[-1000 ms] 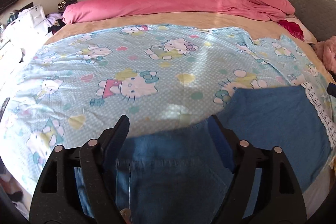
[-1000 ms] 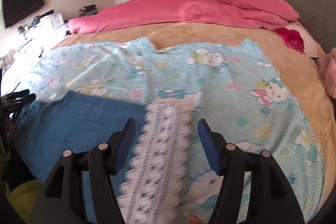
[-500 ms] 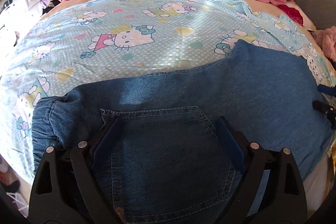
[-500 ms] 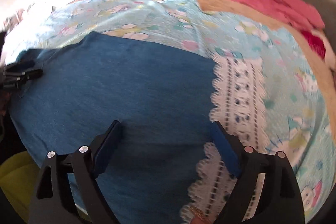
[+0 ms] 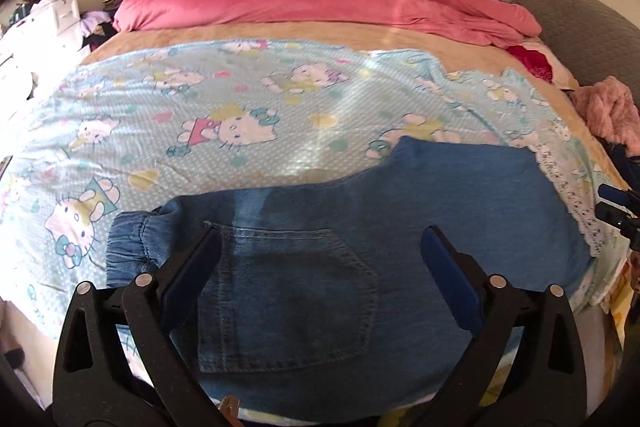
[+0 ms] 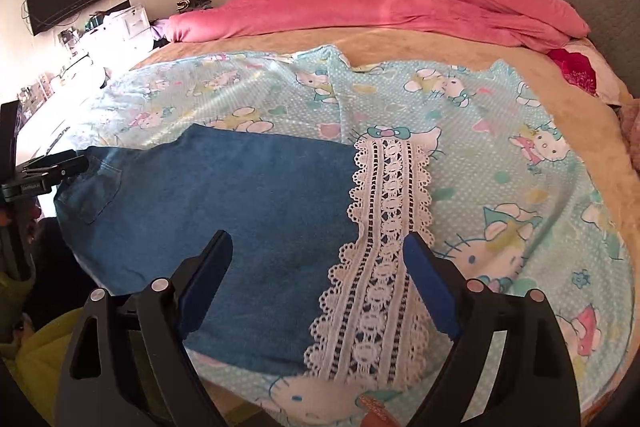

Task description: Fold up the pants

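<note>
Both claws off the cloth: my left gripper (image 5: 318, 259) jaws opening, nothing pinched; right gripper (image 6: 318, 267) spread wide, empty too. Pants (image 5: 340, 247) lie flat on the cartoon sheet (image 5: 200, 107) at the bed's near edge, lace hem (image 6: 384, 227) on the right.

Bright daylight from the left – the dresser (image 6: 100, 39) there is blown out, perhaps by a window; fisheye edges bend, dark.
</note>
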Action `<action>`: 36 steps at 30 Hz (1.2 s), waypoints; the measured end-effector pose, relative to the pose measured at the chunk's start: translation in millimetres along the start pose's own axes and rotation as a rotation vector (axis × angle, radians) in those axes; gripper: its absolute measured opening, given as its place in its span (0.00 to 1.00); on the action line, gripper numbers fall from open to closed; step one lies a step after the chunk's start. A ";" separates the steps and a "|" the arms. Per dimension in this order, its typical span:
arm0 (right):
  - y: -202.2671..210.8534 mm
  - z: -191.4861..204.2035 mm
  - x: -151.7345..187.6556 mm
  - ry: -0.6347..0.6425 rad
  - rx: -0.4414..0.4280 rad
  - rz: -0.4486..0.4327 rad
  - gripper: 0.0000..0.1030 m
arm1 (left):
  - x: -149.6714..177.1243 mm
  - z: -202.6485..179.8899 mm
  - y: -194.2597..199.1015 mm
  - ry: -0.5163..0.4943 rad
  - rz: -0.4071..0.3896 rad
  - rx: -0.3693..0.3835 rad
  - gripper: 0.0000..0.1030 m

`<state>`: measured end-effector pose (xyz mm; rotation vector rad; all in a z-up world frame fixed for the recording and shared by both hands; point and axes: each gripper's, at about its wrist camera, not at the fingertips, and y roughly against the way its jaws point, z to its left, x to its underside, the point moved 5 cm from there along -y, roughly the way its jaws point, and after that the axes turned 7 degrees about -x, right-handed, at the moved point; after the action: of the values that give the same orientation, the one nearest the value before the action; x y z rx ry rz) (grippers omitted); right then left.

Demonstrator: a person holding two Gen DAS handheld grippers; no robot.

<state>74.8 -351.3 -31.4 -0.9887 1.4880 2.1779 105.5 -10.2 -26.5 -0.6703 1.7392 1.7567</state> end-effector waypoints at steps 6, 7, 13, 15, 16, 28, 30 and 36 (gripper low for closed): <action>17.7 24.7 9.2 0.040 -0.025 -0.021 0.84 | 8.3 -30.5 19.1 -0.047 0.000 0.070 0.91; 17.7 28.8 11.0 0.051 -0.027 -0.021 0.84 | 10.5 -35.5 20.4 -0.051 0.006 0.083 0.91; 8.7 54.6 20.3 0.091 -0.053 0.006 0.84 | 31.3 -67.2 20.2 -0.128 0.044 0.114 0.91; 3.5 59.3 24.3 0.102 -0.057 0.023 0.84 | 40.0 -77.0 15.4 -0.165 0.065 0.113 0.91; 0.1 60.5 27.1 0.103 -0.054 0.035 0.84 | 43.4 -80.0 12.7 -0.179 0.077 0.114 0.91; -14.3 33.0 61.6 0.004 -0.035 0.124 0.84 | 81.7 -85.7 -21.2 -0.232 0.243 0.102 0.91; -1.6 28.9 55.2 -0.017 -0.053 0.067 0.84 | 78.7 -85.7 -15.2 -0.225 0.223 0.110 0.91; 21.6 9.6 42.6 -0.054 -0.012 0.001 0.84 | 58.6 -91.6 5.2 -0.224 0.130 0.115 0.91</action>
<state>28.0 -356.2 -44.2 -0.9262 1.4529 2.1986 56.3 -98.8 -66.5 -0.3045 1.7448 1.7275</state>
